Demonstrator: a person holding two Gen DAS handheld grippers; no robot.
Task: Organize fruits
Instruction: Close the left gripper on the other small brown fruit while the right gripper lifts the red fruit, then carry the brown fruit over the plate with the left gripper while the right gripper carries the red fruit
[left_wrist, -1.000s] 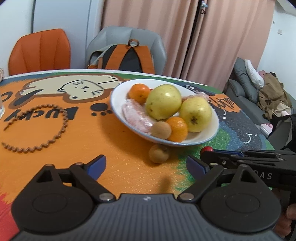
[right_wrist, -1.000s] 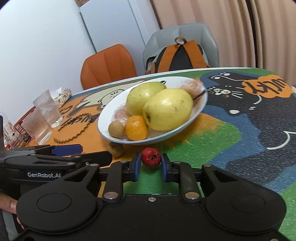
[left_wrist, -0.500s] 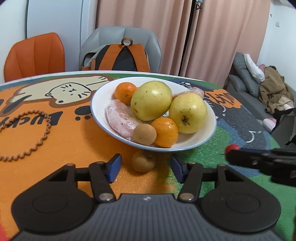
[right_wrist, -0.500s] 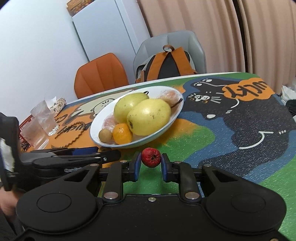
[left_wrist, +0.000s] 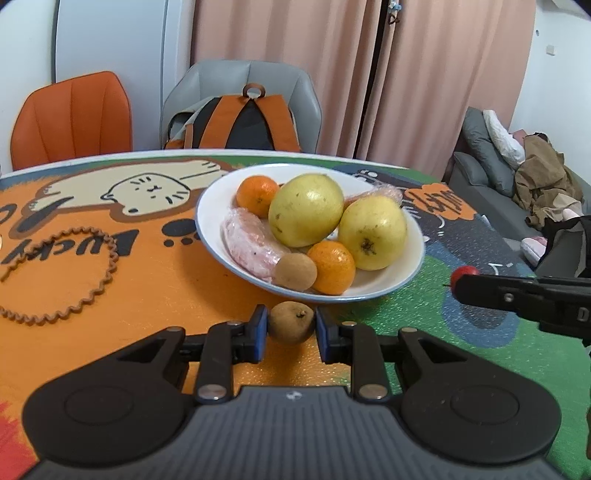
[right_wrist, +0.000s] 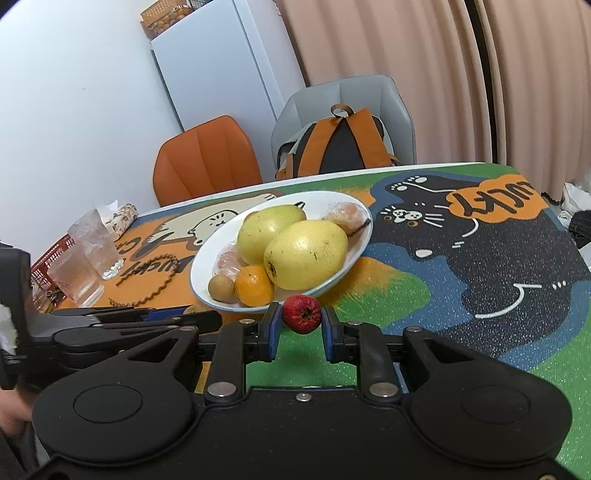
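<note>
A white plate (left_wrist: 402, 273) (right_wrist: 207, 254) on the cat-print table mat holds two yellow-green pears (left_wrist: 306, 214), two oranges (left_wrist: 332, 267), wrapped pink fruit (left_wrist: 247, 243) and a small brown fruit (left_wrist: 295, 271). My left gripper (left_wrist: 290, 326) is shut on a second small brown fruit (left_wrist: 290, 321) just in front of the plate. My right gripper (right_wrist: 301, 321) is shut on a small red fruit (right_wrist: 302, 314), held above the mat near the plate's front; it also shows in the left wrist view (left_wrist: 463, 275).
A brown bead ring (left_wrist: 55, 273) lies on the mat to the left. Two glasses (right_wrist: 88, 258) and a red basket (right_wrist: 48, 266) stand at the table's left edge. An orange chair (left_wrist: 70, 118) and a grey chair with a backpack (left_wrist: 240, 122) stand behind the table.
My left gripper moved forward and closed on the loose brown fruit in front of the plate. My right gripper drew back a little with the red fruit still in it.
</note>
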